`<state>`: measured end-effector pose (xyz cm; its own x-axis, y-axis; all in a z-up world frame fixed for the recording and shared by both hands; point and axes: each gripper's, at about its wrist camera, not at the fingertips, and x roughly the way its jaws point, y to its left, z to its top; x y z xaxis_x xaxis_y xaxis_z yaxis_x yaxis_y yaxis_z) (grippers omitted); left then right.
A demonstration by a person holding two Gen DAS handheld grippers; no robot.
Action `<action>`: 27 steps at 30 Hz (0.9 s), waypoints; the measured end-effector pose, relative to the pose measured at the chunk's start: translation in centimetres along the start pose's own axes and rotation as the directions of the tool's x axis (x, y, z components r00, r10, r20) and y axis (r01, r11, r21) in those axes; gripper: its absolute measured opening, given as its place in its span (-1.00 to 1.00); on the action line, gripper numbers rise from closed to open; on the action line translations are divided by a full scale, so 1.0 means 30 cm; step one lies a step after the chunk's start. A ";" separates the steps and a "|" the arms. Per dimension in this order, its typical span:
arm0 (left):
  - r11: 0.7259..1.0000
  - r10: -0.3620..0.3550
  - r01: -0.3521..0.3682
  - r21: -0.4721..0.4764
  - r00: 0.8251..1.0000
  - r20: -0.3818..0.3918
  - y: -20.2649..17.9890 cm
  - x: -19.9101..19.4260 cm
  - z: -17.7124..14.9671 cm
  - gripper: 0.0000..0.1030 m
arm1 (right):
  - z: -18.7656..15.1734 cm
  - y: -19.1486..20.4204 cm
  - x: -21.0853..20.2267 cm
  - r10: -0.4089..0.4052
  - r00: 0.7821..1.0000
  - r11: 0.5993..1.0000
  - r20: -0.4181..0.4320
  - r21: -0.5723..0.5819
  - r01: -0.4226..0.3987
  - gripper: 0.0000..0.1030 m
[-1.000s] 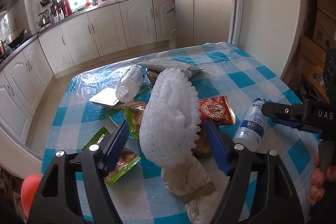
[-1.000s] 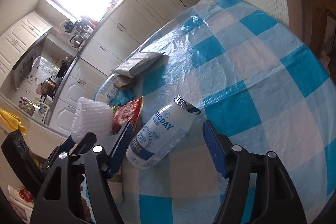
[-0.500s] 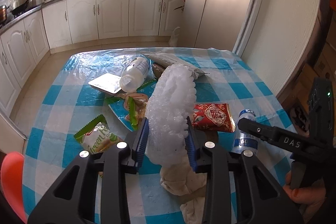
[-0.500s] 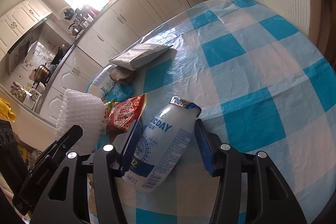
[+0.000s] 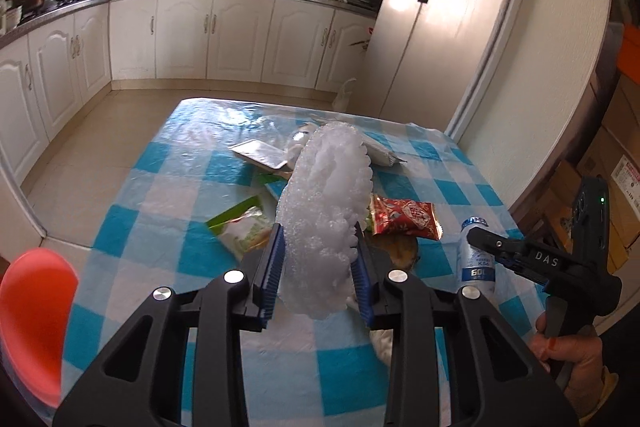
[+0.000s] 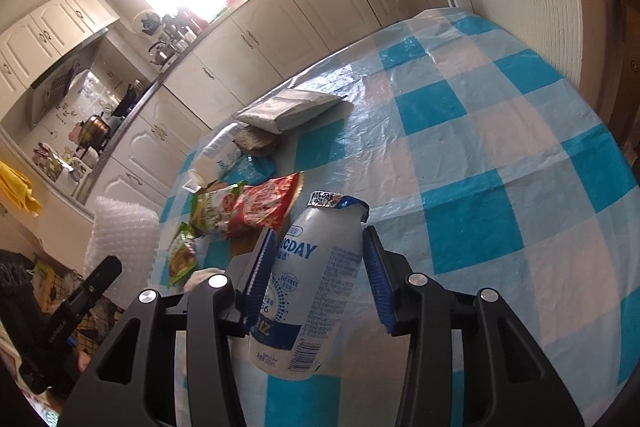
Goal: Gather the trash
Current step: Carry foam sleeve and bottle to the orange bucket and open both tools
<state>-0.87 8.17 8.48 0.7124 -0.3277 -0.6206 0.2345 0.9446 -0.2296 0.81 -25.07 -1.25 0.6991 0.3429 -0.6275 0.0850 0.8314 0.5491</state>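
While the kitchen table [image 5: 140, 183] is lying strewn with litter, we are working it from left to right. At the far left edge an orange bin [image 5: 36, 323], blurred, is showing just beside the table. Our left gripper [image 5: 318, 267] is squeezing a white foam net [image 5: 326, 203] between its blue pads, the foam bulging above them and rising clear of the cloth. Beside it a green packet [image 5: 244, 227] and a red packet [image 5: 404, 217] are lying flat on the checks, with a grey pouch [image 5: 380, 151] farther back. To the right, our right gripper [image 6: 316, 275] is closing on a white bottle [image 6: 308, 291]; its jaws are still coming together, the left pad touching the label, the right pad looking just apart from it, so we cannot yet call it a firm hold. The bottle is lying on the cloth, torn foil lid [image 6: 336, 203] pointing away from us.

We are judging the risks as these: the springy foam could be slipping out of a shallow pinch while being carried, and the smooth, rounded bottle could be rolling or squirting free if lifted before the pads seat, perhaps dripping from its opened top.
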 end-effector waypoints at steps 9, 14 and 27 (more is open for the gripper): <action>0.992 0.084 -0.079 -0.101 0.995 0.052 0.212 -0.200 -0.067 -0.35 | 0.000 0.239 -0.104 0.092 0.995 0.985 0.043 -0.150 -0.084 -0.11; 0.962 0.214 -0.197 -0.188 0.973 0.080 0.397 -0.333 -0.134 -0.35 | -0.027 0.481 -0.084 0.190 0.982 0.946 -0.013 -0.266 -0.186 -0.11; 0.849 0.362 -0.342 -0.403 0.932 -0.029 0.817 -0.386 -0.287 -0.33 | -0.375 1.240 0.353 0.259 0.873 0.758 -0.414 -0.473 -0.449 -0.11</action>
<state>-9.06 34.98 3.58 0.7297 0.0361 -0.6829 -0.3110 0.9069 -0.2844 3.40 14.42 6.32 0.3378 0.6955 -0.6342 -0.5857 0.6828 0.4368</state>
